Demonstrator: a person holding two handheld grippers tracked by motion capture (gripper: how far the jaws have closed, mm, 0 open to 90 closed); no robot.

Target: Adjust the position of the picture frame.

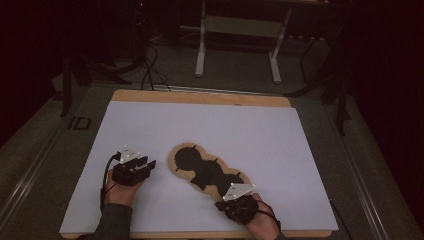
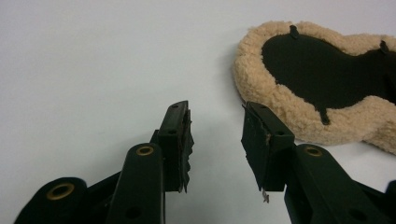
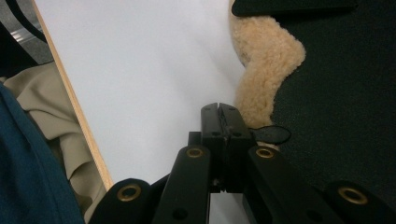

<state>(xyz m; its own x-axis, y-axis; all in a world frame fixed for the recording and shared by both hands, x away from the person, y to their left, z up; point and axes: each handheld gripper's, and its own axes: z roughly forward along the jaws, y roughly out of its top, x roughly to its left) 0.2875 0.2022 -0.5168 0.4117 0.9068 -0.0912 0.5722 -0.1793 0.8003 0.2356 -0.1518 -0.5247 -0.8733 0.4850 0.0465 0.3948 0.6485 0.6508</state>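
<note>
High view: fleece-edged black pad lying flat, mid-surface, nothing lifted yet; right claw pinched shut at its near fleece edge, apparently on a small black tab; left claw part-open, empty, just beside its far end.

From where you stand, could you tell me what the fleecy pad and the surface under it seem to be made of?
The fleecy pad looks like tan sherpa-type pile, curly and matte, round a smooth black fabric panel, probably synthetic. The surface looks like a plain white matte sheet, paper or plastic, I cannot tell which, laid on a wooden board, judging by its light brown edge.
</note>
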